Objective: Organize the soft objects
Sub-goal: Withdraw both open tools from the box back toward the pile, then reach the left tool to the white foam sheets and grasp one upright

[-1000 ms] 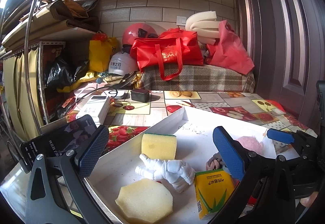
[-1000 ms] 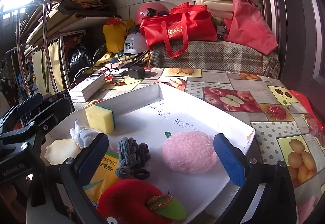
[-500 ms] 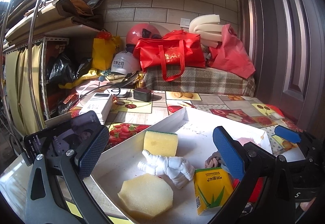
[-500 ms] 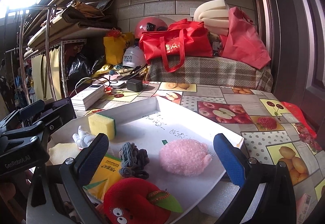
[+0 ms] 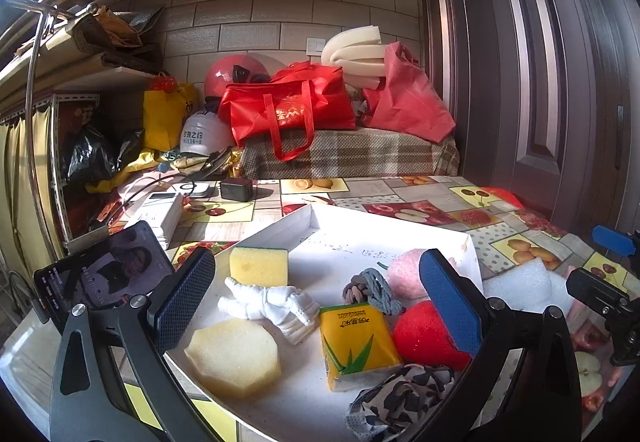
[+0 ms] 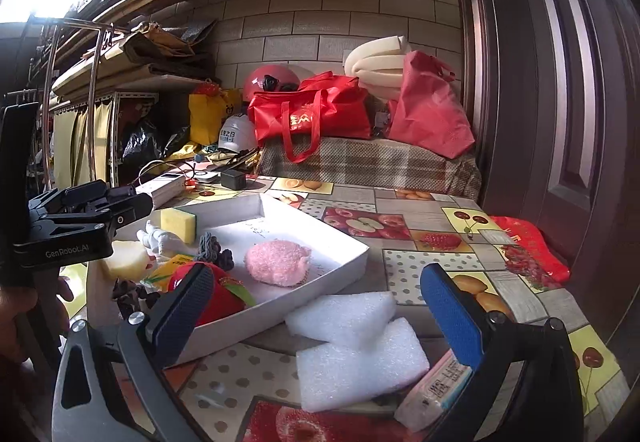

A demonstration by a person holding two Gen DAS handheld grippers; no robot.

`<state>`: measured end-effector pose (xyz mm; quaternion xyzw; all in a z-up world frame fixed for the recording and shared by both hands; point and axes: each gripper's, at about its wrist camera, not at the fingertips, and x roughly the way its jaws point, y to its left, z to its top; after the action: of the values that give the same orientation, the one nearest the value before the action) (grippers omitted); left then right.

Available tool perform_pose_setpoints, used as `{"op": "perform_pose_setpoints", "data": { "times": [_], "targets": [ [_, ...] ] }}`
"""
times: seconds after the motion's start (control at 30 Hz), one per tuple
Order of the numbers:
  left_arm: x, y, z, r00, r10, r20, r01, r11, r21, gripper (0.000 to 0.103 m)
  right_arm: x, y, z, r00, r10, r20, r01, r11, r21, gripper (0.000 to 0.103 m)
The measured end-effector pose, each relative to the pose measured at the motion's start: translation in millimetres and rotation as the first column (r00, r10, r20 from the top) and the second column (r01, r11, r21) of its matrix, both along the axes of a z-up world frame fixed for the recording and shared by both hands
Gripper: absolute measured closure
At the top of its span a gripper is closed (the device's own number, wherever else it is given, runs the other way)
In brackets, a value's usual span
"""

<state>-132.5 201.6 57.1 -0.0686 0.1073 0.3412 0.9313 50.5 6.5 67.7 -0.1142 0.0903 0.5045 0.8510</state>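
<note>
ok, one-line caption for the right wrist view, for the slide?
Right gripper, jaws open and empty, over two white foam pieces on the fruit-print tablecloth, beside the white tray of soft items.

Crowded near end, open far end

The white tray point(image 5: 308, 219) is bare toward its far corner; the yellow sponge point(image 5: 259, 266), white figurine point(image 5: 272, 304) and drink carton point(image 5: 356, 344) (packed close) block its near end, foam pieces point(image 6: 352, 342) lying outside.
</note>
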Motion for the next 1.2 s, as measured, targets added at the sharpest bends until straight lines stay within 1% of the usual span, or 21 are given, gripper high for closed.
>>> {"op": "perform_pose_setpoints", "data": {
  "times": [0.07,0.13,0.23,0.33,0.4,0.5,0.57,0.67,0.7,0.73,0.77,0.83,0.87,0.9,0.97,1.0,1.03,1.07,1.1,1.13,1.2],
  "targets": [
    [6,-13,0,0.998,-0.064,-0.009,0.064,0.998,-0.006,0.0,21,-21,1,0.997,-0.071,-0.016,0.071,0.997,0.001,0.0],
    [15,-31,0,0.989,-0.149,-0.028,0.148,0.989,-0.012,0.0,46,-42,2,0.986,-0.158,-0.054,0.159,0.987,0.016,0.0],
    [39,-60,0,0.955,-0.289,-0.062,0.288,0.957,-0.024,0.0,82,-71,3,0.949,-0.276,-0.152,0.289,0.955,0.067,0.0],
    [70,-77,1,0.918,-0.39,-0.071,0.385,0.92,-0.071,0.0,104,-88,-1,0.912,-0.309,-0.271,0.346,0.933,0.101,0.0],
    [95,-76,3,0.905,-0.421,-0.058,0.41,0.902,-0.137,0.0,110,-89,-3,0.902,-0.308,-0.302,0.352,0.931,0.101,0.0],
    [134,-66,1,0.901,-0.432,-0.047,0.409,0.88,-0.242,0.0,111,-92,-4,0.901,-0.299,-0.313,0.347,0.931,0.112,0.0],
    [156,-63,-2,0.896,-0.44,-0.059,0.406,0.866,-0.293,0.0,112,-94,-4,0.9,-0.289,-0.327,0.342,0.932,0.12,0.0],
    [183,-63,-11,0.876,-0.472,-0.095,0.411,0.835,-0.366,0.001,119,-97,-7,0.889,-0.277,-0.365,0.341,0.932,0.124,0.0],
    [188,-63,-17,0.866,-0.488,-0.108,0.412,0.819,-0.4,0.001,123,-98,-8,0.883,-0.274,-0.382,0.343,0.931,0.125,0.0],
    [190,-64,-23,0.851,-0.513,-0.111,0.421,0.793,-0.441,0.001,126,-99,-9,0.876,-0.273,-0.398,0.347,0.929,0.127,0.0],
    [184,-70,-24,0.849,-0.517,-0.11,0.431,0.797,-0.424,0.001,129,-102,-10,0.868,-0.273,-0.414,0.353,0.926,0.13,0.0],
    [173,-83,-22,0.823,-0.558,-0.109,0.472,0.777,-0.417,0.001,132,-107,-12,0.853,-0.276,-0.443,0.37,0.919,0.139,0.0],
    [166,-91,-22,0.805,-0.584,-0.109,0.496,0.762,-0.417,0.001,134,-109,-13,0.846,-0.278,-0.455,0.377,0.915,0.142,0.0],
    [160,-100,-23,0.78,-0.617,-0.101,0.521,0.731,-0.439,0.001,136,-110,-14,0.839,-0.28,-0.466,0.383,0.912,0.143,0.0],
    [142,-119,-23,0.759,-0.642,-0.111,0.547,0.721,-0.426,0.001,137,-112,-15,0.833,-0.28,-0.478,0.389,0.91,0.144,0.0],
    [134,-126,-23,0.736,-0.668,-0.107,0.568,0.696,-0.439,0.001,137,-112,-15,0.832,-0.278,-0.48,0.388,0.91,0.145,0.0],
    [126,-131,-23,0.722,-0.686,-0.093,0.582,0.675,-0.454,0.001,136,-112,-15,0.833,-0.276,-0.479,0.387,0.91,0.148,0.0],
    [118,-134,-21,0.722,-0.687,-0.082,0.587,0.672,-0.453,0.001,135,-113,-15,0.834,-0.275,-0.478,0.386,0.91,0.15,0.0],
    [111,-135,-17,0.732,-0.677,-0.08,0.586,0.684,-0.435,0.001,135,-113,-14,0.836,-0.275,-0.476,0.385,0.911,0.151,0.0],
    [106,-135,-12,0.744,-0.663,-0.082,0.582,0.704,-0.406,0.001,135,-112,-14,0.837,-0.275,-0.474,0.384,0.911,0.15,0.0],
    [101,-130,2,0.773,-0.625,-0.105,0.568,0.757,-0.323,0.001,135,-112,-14,0.836,-0.275,-0.476,0.385,0.911,0.149,0.0]
  ]
}}
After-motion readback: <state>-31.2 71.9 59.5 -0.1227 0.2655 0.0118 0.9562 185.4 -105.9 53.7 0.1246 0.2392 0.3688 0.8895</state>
